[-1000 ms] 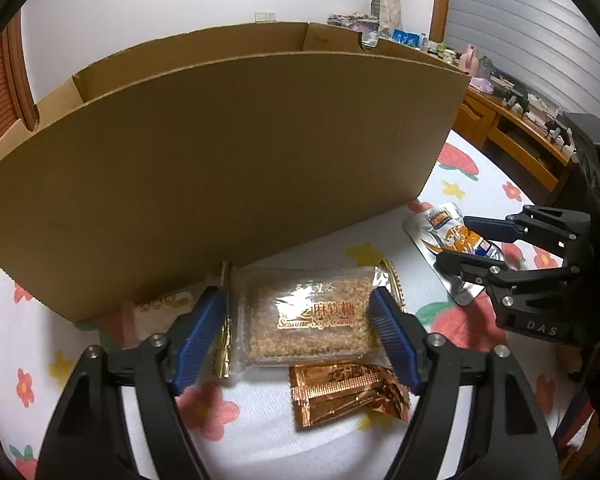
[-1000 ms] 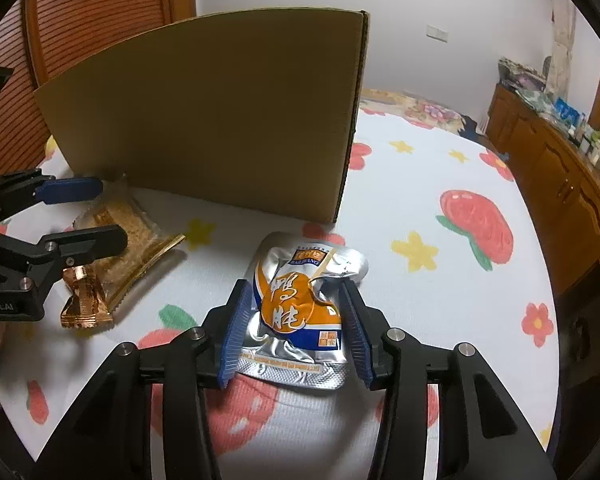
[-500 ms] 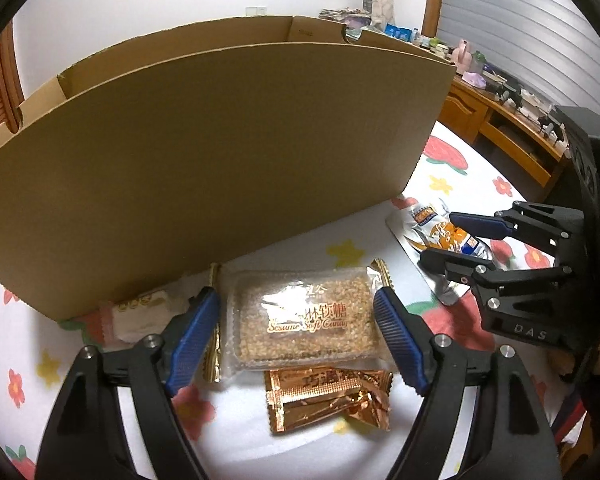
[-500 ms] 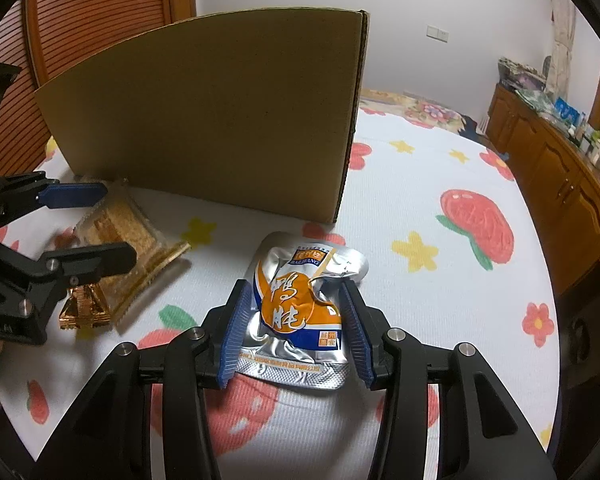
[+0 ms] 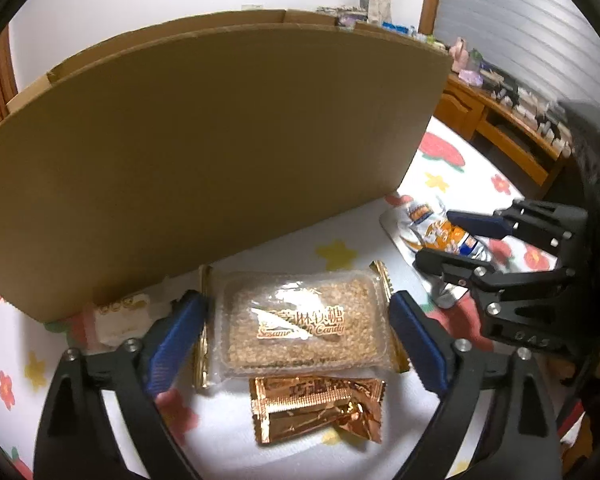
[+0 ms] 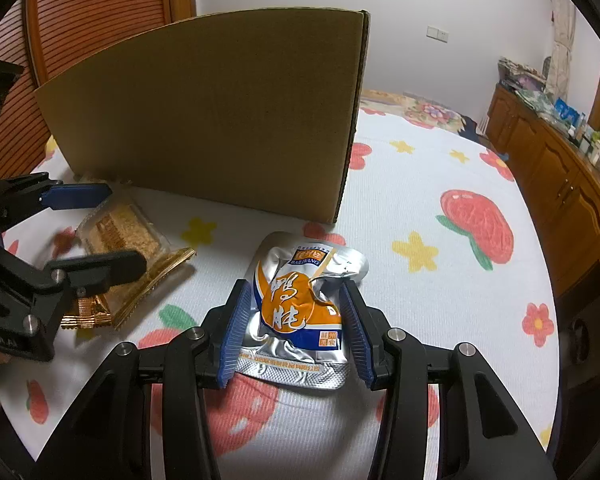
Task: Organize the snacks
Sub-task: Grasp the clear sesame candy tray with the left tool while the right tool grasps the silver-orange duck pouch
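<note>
**A:** What is seen at each tool?

**B:** The left gripper is spread wide, its blue pads on either side of the sesame soft candy pack; the left pad looks close to the gold crimped end, but a grip cannot be confirmed and nothing is lifted. The pack lies flat on the flower-print tablecloth, just in front of the cardboard box. A copper foil sachet lies just beside the pack on its near side, and a pale wrapped snack sits at the box's foot to the left.

**A:** And the right one?

**B:** The right gripper is likewise open, with the silver and orange foil pouch between its pads. The pouch rests on the cloth near the box's corner, crumpled at its upper edge; contact with the pads cannot be told.

**A:** How should the grasp be done well?

**B:** Probably the pack should be squeezed across its rigid tray rather than by the thin crimped ends, which would fold. The pads should be kept low against the cloth so the clear film is not skimmed over, and the copper sachet should be kept out of the closing. The pouch is likely slippery, so it should be pinched at its fuller middle. Both would then need to be raised above the box's tall wall before being dropped inside.
</note>
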`<state>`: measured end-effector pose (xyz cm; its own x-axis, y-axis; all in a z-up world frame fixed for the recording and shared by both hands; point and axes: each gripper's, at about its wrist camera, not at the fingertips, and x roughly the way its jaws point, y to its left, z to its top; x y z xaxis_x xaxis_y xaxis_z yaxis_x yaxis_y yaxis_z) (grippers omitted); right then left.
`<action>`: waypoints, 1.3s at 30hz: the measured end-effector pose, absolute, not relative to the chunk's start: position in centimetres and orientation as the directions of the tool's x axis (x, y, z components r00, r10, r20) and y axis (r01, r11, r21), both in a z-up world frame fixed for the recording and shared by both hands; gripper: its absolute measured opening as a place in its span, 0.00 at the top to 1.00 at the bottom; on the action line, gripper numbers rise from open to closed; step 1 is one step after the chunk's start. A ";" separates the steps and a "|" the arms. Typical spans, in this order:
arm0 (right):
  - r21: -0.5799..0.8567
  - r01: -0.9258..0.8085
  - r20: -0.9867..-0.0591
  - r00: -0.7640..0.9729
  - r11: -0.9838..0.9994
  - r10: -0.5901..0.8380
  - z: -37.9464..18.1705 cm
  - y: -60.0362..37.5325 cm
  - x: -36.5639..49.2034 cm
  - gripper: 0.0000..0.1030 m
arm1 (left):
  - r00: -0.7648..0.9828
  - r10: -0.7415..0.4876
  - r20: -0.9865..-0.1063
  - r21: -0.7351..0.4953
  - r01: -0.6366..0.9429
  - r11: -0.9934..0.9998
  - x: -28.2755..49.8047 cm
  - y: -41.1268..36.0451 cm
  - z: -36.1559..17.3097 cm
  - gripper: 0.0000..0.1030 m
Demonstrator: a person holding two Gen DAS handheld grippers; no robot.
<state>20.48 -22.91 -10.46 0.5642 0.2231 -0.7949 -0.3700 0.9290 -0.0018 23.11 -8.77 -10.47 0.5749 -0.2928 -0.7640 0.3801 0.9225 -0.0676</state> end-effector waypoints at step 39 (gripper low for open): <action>-0.002 -0.370 -0.795 0.564 0.929 0.223 -10.5 -22.9 20.5 0.54 | 0.598 -0.323 -0.734 -0.073 0.403 0.912 20.5 -8.1 -9.1 0.21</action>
